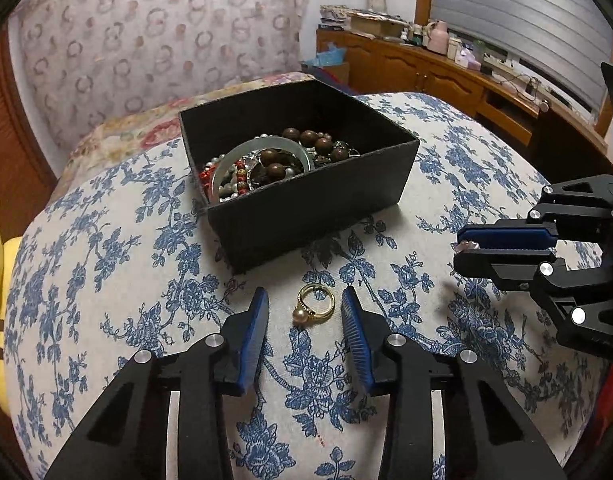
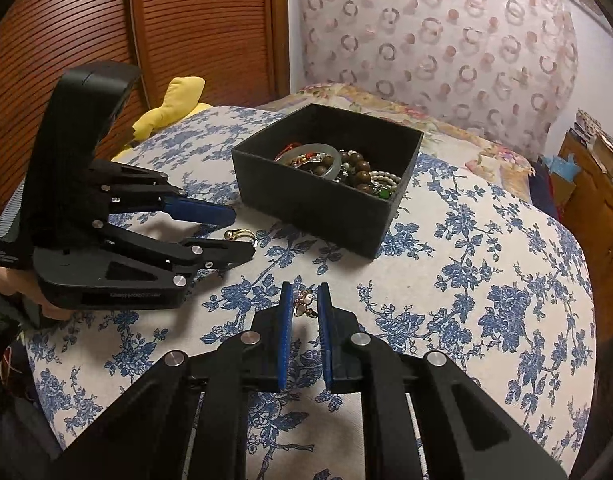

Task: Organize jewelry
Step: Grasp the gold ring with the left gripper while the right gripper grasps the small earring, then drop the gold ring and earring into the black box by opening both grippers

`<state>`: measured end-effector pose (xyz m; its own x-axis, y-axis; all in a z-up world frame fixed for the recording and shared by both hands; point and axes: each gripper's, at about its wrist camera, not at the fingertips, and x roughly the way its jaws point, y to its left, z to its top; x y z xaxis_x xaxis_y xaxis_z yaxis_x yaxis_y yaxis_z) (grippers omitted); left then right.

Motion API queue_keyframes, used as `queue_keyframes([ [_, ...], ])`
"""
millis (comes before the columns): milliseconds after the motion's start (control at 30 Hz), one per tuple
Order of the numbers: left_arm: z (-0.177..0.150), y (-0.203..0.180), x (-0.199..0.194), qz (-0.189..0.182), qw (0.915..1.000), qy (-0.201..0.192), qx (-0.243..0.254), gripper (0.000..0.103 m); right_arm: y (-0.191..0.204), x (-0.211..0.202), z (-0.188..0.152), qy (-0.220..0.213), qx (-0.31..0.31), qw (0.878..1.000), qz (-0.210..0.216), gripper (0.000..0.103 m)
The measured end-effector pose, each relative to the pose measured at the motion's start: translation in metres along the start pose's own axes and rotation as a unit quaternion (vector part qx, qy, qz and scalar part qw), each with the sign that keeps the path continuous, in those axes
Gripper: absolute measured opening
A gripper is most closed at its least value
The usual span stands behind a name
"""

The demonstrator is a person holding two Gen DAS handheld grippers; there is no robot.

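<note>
A black open box [image 1: 306, 204] full of bead bracelets, a pale bangle and pearls stands on the blue-flowered cloth; it also shows in the right wrist view [image 2: 318, 204]. A gold ring with a pearl [image 1: 315, 305] lies on the cloth just in front of the box, between the fingers of my open left gripper [image 1: 305, 298], untouched. In the right wrist view the ring [image 2: 239, 235] sits between the left gripper's fingers [image 2: 242, 232]. My right gripper [image 2: 305, 300] is shut on a small pink-and-gold ring [image 2: 304, 303], held above the cloth; it shows at the right of the left wrist view [image 1: 462, 246].
The cloth covers a rounded cushion [image 2: 486, 280]. A patterned pillow [image 1: 146, 40] stands behind the box. A yellow cushion [image 2: 174, 100] lies at the far left by a wooden slatted door [image 2: 106, 20]. A wooden dresser with clutter [image 1: 446, 68] runs along the right.
</note>
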<state>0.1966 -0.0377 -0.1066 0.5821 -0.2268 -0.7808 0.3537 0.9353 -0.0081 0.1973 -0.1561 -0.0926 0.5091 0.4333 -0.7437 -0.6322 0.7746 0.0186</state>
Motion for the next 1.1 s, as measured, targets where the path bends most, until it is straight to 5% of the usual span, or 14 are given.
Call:
queue_keyframes([
  [167, 0.0, 0.0, -0.004, -0.009, 1.0, -0.002, 0.0, 0.011, -0.001, -0.001, 0.001, -0.002, 0.001, 1.0, -0.001, 0.014],
  [767, 0.037, 0.01, -0.049, -0.013, 0.9972, -0.07, -0.023, 0.011, -0.025, -0.015, 0.046, -0.053, 0.015, 0.998, -0.004, 0.014],
  [1100, 0.083, 0.028, -0.026, -0.002, 0.9969, -0.074, -0.027, 0.011, -0.054, 0.017, 0.084, -0.065, 0.021, 0.998, 0.008, 0.014],
])
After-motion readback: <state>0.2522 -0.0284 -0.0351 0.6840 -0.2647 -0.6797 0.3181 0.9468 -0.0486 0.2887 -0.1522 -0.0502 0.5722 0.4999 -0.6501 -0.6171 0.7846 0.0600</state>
